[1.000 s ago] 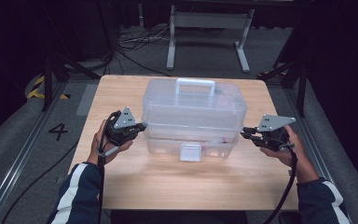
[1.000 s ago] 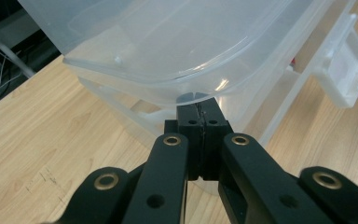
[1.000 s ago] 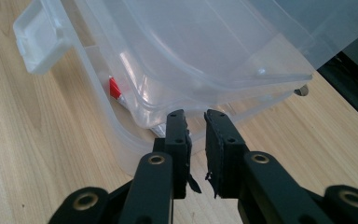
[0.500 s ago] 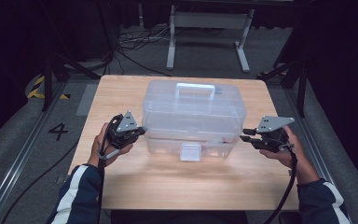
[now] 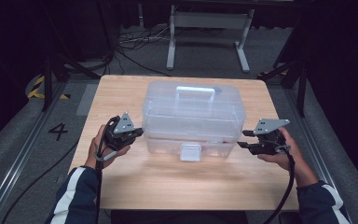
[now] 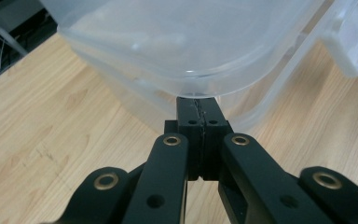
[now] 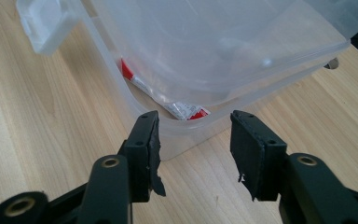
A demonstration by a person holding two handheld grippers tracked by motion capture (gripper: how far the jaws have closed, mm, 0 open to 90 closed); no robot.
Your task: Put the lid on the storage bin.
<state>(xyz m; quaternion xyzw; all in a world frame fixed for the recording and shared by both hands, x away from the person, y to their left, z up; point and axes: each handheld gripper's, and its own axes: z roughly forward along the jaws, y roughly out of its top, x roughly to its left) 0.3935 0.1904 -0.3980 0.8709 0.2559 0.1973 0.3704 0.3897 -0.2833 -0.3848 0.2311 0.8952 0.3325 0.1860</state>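
Right gripper view: right claw [image 7: 193, 135] parted, just opened, beside box [image 7: 205, 51].

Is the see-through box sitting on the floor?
No, the clear plastic box stands on the wooden table, between the two grippers.

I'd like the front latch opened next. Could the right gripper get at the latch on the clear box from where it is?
Probably yes. The right gripper sits open beside the clear box, its jaws having just been opening with nothing between them, and bare table lies before the latch.
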